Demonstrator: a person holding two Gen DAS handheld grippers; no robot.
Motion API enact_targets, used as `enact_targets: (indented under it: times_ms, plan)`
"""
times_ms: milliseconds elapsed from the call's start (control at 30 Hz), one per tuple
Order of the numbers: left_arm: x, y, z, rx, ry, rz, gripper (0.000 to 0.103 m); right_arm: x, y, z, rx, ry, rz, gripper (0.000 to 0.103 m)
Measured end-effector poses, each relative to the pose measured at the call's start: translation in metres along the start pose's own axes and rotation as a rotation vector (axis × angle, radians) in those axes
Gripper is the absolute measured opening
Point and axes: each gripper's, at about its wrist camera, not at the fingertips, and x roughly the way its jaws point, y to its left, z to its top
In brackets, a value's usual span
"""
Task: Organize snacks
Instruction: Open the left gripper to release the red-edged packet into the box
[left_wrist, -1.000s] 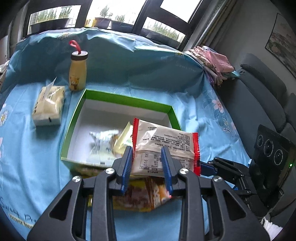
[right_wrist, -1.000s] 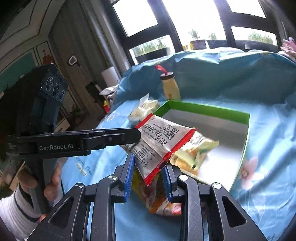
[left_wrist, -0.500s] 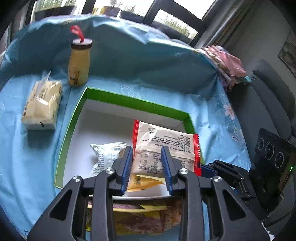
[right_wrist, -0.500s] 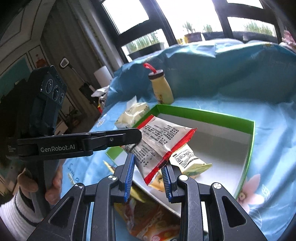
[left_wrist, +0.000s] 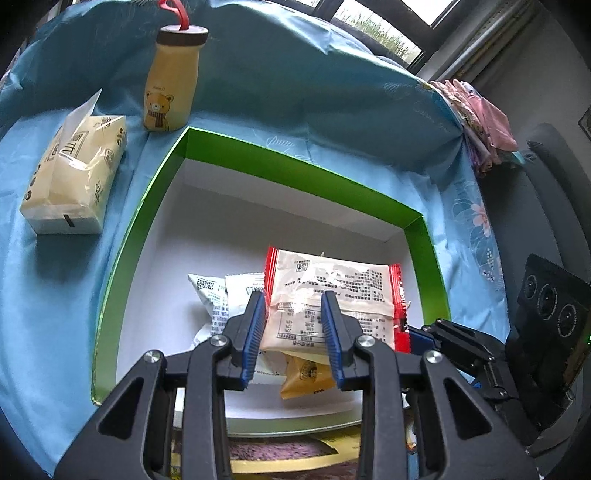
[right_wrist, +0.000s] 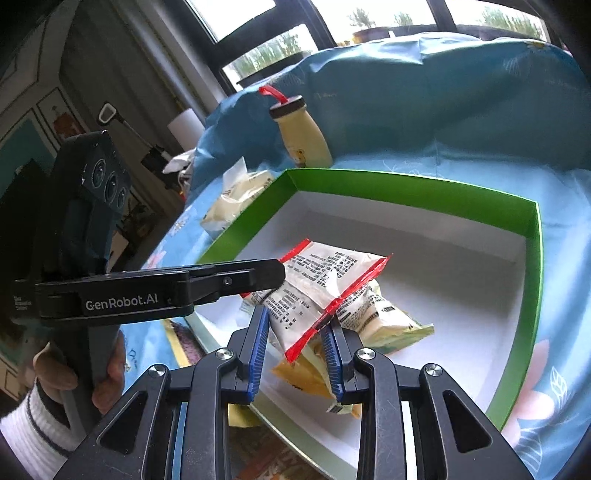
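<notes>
A white snack packet with red ends (left_wrist: 332, 280) hangs over the green-rimmed white box (left_wrist: 295, 162), held at two edges. My left gripper (left_wrist: 293, 306) has its blue pads pressed on the packet's near edge, and its jaws are closing. My right gripper (right_wrist: 295, 321) is shut on the packet (right_wrist: 325, 273) at its red end. In the right wrist view the left gripper (right_wrist: 273, 277) reaches in from the left. Under the packet in the box lie a white packet (left_wrist: 210, 291) and a yellow one (left_wrist: 303, 373).
A yellow bear bottle (left_wrist: 170, 81) and a tissue pack (left_wrist: 74, 173) stand left of the box on the blue cloth. More packets (left_wrist: 277, 454) lie under the box's near edge. Folded pink cloths (left_wrist: 484, 122) and a grey sofa (left_wrist: 546, 221) are at the right. A person's hand (right_wrist: 55, 373) grips the left tool.
Both grippers have carried the red-edged packet forward and down, from above the box's near edge to over its inside. The box and bottle now look closer.
</notes>
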Motion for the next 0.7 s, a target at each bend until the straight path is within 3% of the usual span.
enact_targets:
  times_ms: [267, 400, 433, 500, 533, 700]
  plan:
    - [0.006, -0.003, 0.000, 0.002, 0.011, 0.010, 0.031, 0.009, 0.002, 0.002, -0.007, 0.025, -0.044, 0.031]
    - [0.006, -0.004, -0.001, 0.005, 0.008, 0.049, 0.032, 0.007, 0.001, 0.001, -0.003, 0.022, -0.085, 0.031]
    - [0.005, -0.004, -0.001, 0.006, 0.007, 0.060, 0.036, 0.005, 0.001, 0.001, -0.002, 0.021, -0.101, 0.031]
    - [0.003, -0.002, -0.002, 0.009, -0.002, 0.083, 0.055, 0.001, 0.000, 0.000, -0.003, 0.018, -0.125, 0.031]
    - [0.001, -0.002, -0.003, 0.011, -0.010, 0.092, 0.069, -0.002, 0.000, -0.001, -0.003, 0.014, -0.139, 0.032]
    - [-0.012, -0.006, -0.005, 0.039, -0.047, 0.134, 0.075, -0.022, 0.003, -0.005, -0.005, -0.024, -0.196, 0.058]
